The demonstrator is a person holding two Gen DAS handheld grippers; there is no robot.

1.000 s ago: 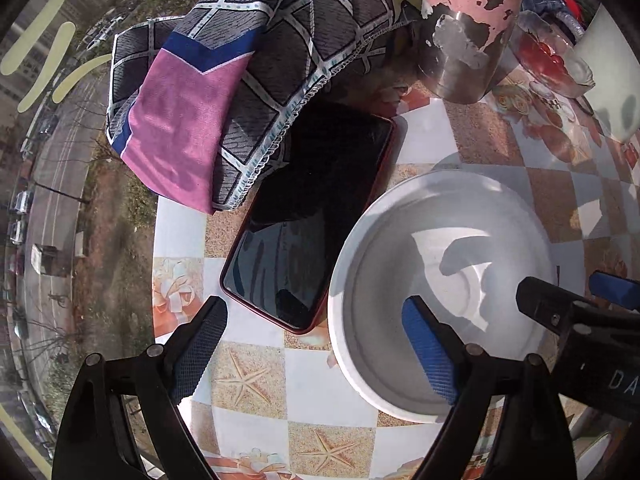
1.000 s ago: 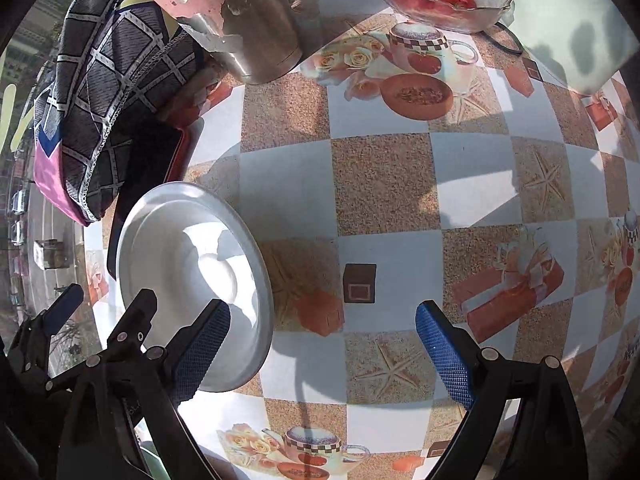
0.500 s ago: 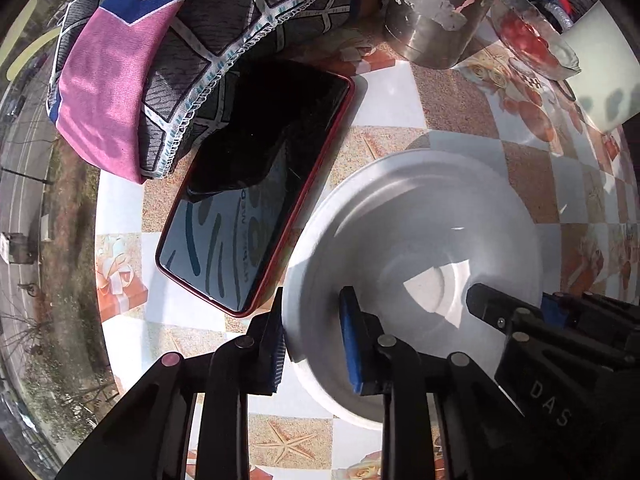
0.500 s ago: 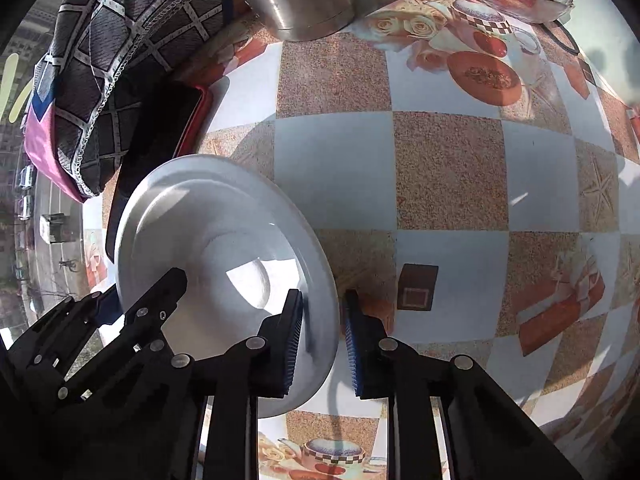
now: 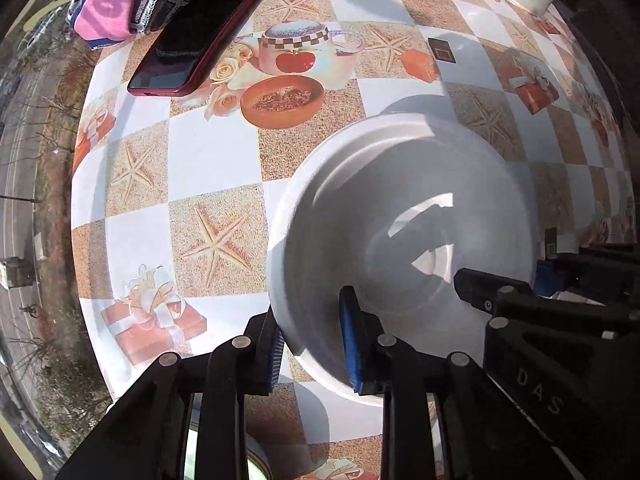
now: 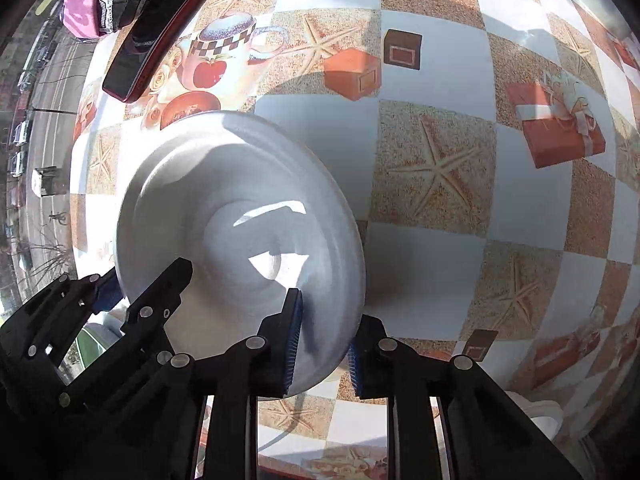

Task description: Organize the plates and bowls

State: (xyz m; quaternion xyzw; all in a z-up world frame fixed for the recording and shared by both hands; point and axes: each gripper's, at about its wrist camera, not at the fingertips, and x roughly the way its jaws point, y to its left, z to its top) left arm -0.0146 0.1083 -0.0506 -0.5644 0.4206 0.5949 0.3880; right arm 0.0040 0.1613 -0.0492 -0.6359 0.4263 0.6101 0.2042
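A white deep plate (image 5: 400, 208) is held off the patterned table by both grippers. My left gripper (image 5: 310, 340) is shut on its left rim, one blue pad inside and one outside. My right gripper (image 6: 322, 344) is shut on the right rim of the same plate (image 6: 224, 184). The right gripper's black fingers (image 5: 540, 292) show at the plate's right edge in the left wrist view, and the left gripper's fingers (image 6: 132, 300) show at the plate's left in the right wrist view.
A red-cased phone (image 5: 200, 36) lies at the table's far left, partly under a pink and grey checked cloth (image 5: 120, 4). The tablecloth (image 5: 208, 152) has starfish, gift-box and teapot prints. The table's left edge (image 5: 80, 184) drops off to a street far below. Part of a white object (image 6: 540, 416) shows lower right.
Both grippers closed on the plate's opposite rims, then lifted it and carried it toward me and to the right, away from the phone and cloth.
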